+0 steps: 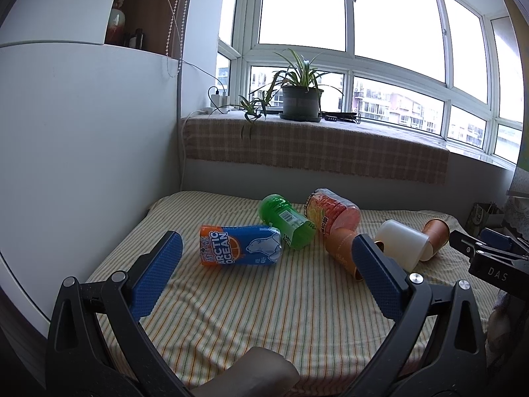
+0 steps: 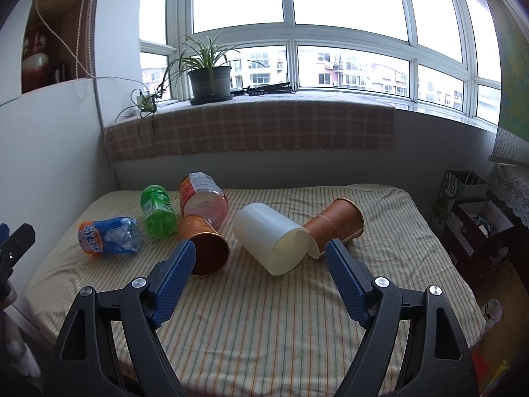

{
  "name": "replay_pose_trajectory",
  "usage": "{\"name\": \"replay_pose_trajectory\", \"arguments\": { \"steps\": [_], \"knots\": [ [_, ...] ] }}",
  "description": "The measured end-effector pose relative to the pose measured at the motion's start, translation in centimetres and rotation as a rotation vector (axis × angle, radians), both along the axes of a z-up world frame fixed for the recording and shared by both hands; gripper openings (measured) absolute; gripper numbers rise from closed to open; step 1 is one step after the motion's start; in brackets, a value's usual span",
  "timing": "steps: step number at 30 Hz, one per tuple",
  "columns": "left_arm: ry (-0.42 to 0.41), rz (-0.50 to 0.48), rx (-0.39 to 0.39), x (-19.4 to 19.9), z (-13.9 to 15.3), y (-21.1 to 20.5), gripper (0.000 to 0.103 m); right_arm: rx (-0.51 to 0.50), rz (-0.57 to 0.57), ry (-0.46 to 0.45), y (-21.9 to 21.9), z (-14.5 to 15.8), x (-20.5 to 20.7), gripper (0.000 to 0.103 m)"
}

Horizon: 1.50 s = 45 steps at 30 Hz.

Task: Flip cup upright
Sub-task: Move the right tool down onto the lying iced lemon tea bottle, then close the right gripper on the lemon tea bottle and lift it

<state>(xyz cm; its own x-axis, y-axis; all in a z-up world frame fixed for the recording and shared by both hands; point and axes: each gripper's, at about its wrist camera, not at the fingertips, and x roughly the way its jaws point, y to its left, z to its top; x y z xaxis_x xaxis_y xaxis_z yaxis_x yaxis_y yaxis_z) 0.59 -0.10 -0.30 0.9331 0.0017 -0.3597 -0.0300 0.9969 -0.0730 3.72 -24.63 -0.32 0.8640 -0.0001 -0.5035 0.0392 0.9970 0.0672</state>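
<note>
Three cups lie on their sides on the striped cloth. A white cup point(image 2: 269, 236) lies in the middle with its mouth toward me; it also shows in the left wrist view point(image 1: 401, 243). A brown cup point(image 2: 337, 225) lies behind it to the right, and shows in the left wrist view too point(image 1: 436, 231). Another brown cup point(image 2: 205, 244) lies to its left, mouth toward me, also seen from the left point(image 1: 342, 248). My right gripper point(image 2: 261, 253) is open and empty, just in front of the white cup. My left gripper point(image 1: 266, 248) is open and empty, short of the bottles.
Three bottles lie on the table's left: a blue Arctic Ocean one point(image 1: 239, 246), a green one point(image 1: 287, 220), an orange-red one point(image 1: 330, 210). A white wall point(image 1: 82, 132) bounds the left. A windowsill with a potted plant point(image 1: 301, 96) runs behind. Boxes and bags point(image 2: 469, 211) stand right.
</note>
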Motion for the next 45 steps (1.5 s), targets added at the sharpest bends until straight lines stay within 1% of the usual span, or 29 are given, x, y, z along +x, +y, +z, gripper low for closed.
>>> {"name": "replay_pose_trajectory", "arguments": {
  "steps": [6,12,15,18,21,24,27,30,33,36,39,45],
  "knots": [
    [0.025,0.009,-0.019,0.6,-0.7,1.7,0.103,0.023,0.093,0.061,0.7,0.1,3.5,0.08],
    [0.083,0.016,-0.041,1.3,-1.7,3.4,0.103,0.03,0.179,0.152,1.0,0.2,8.5,0.08],
    [0.116,0.004,-0.069,1.5,-2.1,4.2,0.103,0.052,0.206,0.212,1.1,0.0,11.8,0.08],
    [0.158,-0.007,-0.112,1.6,-2.7,5.0,0.103,0.04,0.26,0.271,2.0,-0.1,14.8,0.08],
    [0.178,-0.001,-0.115,1.5,-2.9,5.3,0.103,0.022,0.319,0.334,3.3,-0.4,17.8,0.08],
    [0.191,0.008,-0.124,1.5,-3.1,5.7,0.103,0.027,0.337,0.405,4.0,-1.0,20.7,0.08],
    [0.197,0.019,-0.129,1.5,-3.1,6.2,0.103,0.01,0.375,0.455,4.9,-1.4,23.0,0.08],
    [0.202,0.029,-0.133,1.4,-3.2,6.7,0.103,0.026,0.396,0.535,5.5,-2.4,25.3,0.08],
    [0.206,0.04,-0.134,1.6,-3.2,7.2,0.103,0.019,0.392,0.596,6.1,-3.6,27.0,0.08],
    [0.21,0.051,-0.141,1.7,-3.2,7.7,0.103,0.015,0.394,0.632,6.5,-4.2,28.4,0.08],
    [0.212,0.057,-0.142,1.8,-3.3,7.8,0.103,0.022,0.421,0.67,7.1,-5.0,29.4,0.08],
    [0.216,0.054,-0.143,2.1,-3.4,7.7,0.103,-0.018,0.422,0.711,8.4,-7.1,30.6,0.08]
  ]
}}
